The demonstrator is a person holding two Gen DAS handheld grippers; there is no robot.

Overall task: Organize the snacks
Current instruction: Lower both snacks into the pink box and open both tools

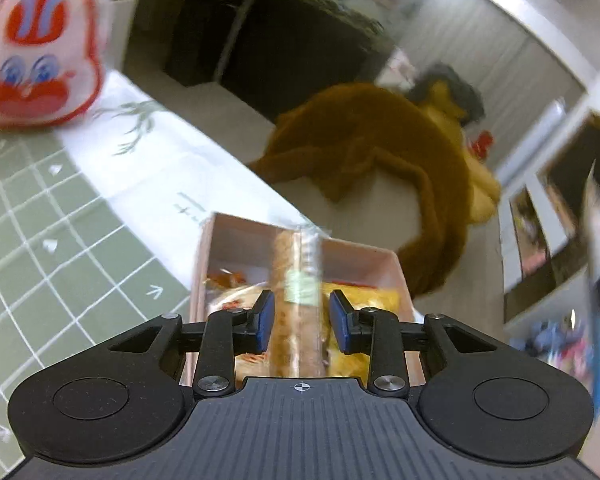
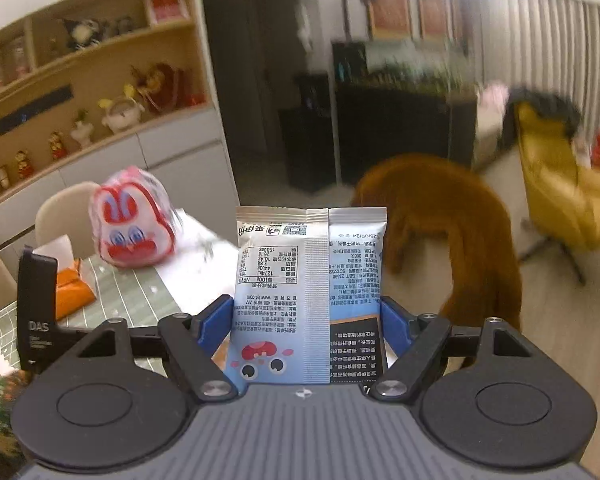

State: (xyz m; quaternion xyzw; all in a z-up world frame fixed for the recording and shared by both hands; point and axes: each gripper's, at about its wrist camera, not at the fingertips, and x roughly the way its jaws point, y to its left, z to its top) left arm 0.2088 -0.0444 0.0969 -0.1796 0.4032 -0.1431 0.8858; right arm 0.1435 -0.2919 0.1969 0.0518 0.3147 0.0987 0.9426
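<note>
1. The left hand-held gripper (image 1: 300,322) pinches a clear-wrapped cracker stack (image 1: 296,300) above a pink box (image 1: 364,258) of snacks at the desk (image 1: 60,240) edge.
2. The right hand-held gripper (image 2: 307,330) clamps a light-blue snack packet (image 2: 308,292) upright in mid-air.
3. A rabbit-face bag (image 2: 134,228) stands on the desk's far side; an orange pack (image 2: 74,292) lies near it.
4. A brown furry shape (image 2: 452,232) lies on the floor beyond.

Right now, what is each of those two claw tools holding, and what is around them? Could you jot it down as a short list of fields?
left gripper: a slim clear-wrapped biscuit stick pack stands between its blue pads, above the pink box
pink box: open, on the table edge, yellow and orange snack packs inside
right gripper: shut on a blue and silver snack packet, held upright, back label facing the camera
table: green grid mat, rabbit-face bag at the far end
floor: brown plush toy
</note>
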